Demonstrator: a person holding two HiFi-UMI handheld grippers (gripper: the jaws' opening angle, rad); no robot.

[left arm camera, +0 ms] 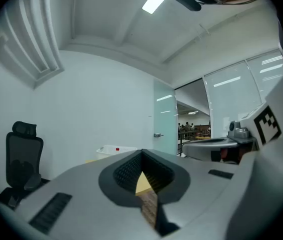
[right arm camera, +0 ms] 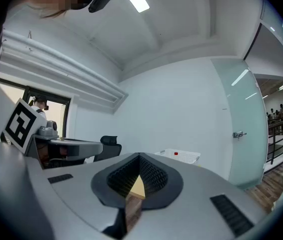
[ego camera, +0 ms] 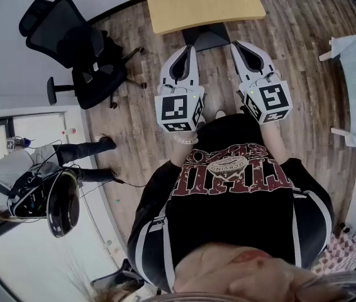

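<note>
Head view looks steeply down; both gripper views look level along their jaws, close; all share table (ego camera: 197, 8) and chair (ego camera: 71, 43).

Left claw (ego camera: 192, 48): white shell, black ribbed lining. Its cube carries black-and-white square markers. Right claw (ego camera: 235, 44): same colours, same marker pattern.

I see the surface (ego camera: 197, 8) in pale yellow wood. Floor (ego camera: 134, 36): brown planks with streaky grain. Office chair (ego camera: 77, 49): black all over. Shirt (ego camera: 228, 212): black, dark red lettering edged in white, white stripes down the sleeves. Basket (right arm camera: 180, 155): white with one red spot. Wall (right arm camera: 171, 109): plain white. Door (right arm camera: 241, 129): pale green glass.
</note>
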